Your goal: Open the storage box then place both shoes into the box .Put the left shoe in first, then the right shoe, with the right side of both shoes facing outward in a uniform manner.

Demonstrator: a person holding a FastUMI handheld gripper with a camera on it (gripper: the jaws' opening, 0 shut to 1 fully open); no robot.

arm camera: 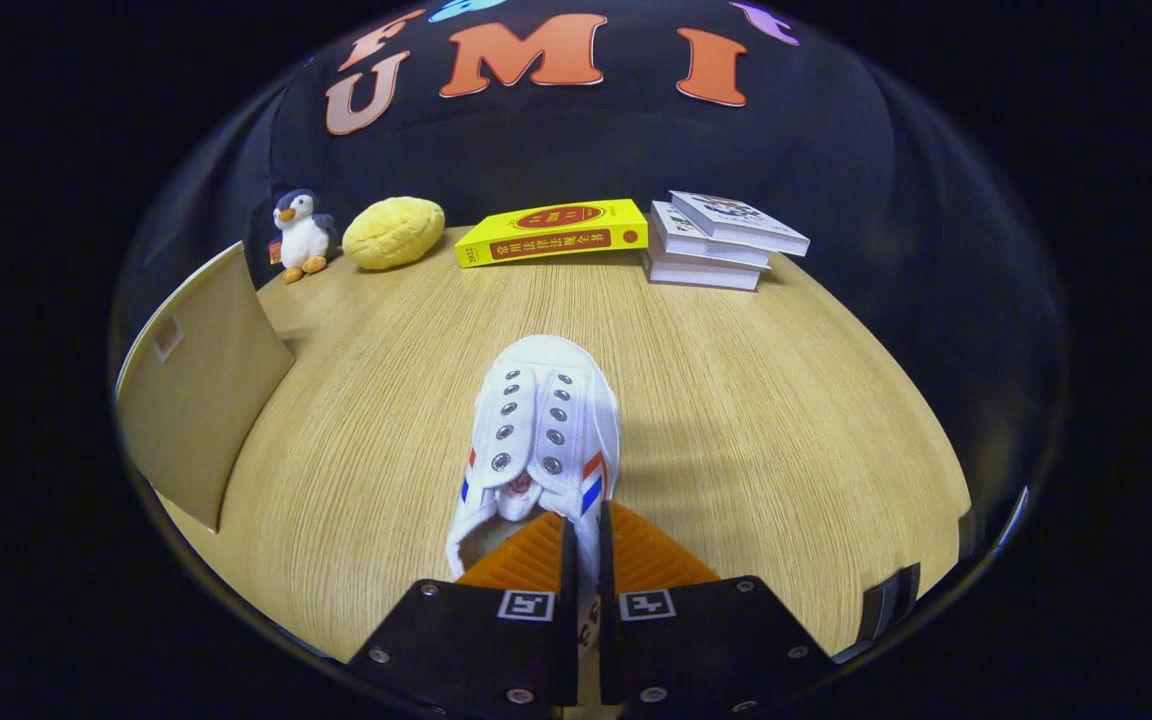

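A white canvas shoe (541,425) with metal eyelets and red and blue side stripes points away from me over the wooden table (756,400). My gripper (586,545) is shut on the right side wall of the shoe's opening, one finger inside the shoe and one outside. The shoe's shadow falls on the table to its right, so it looks lifted, though I cannot be sure. The tan storage box (198,385) stands to the left of the shoe, with a flat panel facing me; its inside is hidden.
Along the table's far edge sit a penguin toy (300,236), a yellow plush cushion (394,232), a yellow book (554,232) and a stack of white books (721,240). Bare tabletop stretches right of the shoe. A dark strap (896,592) lies at the near right edge.
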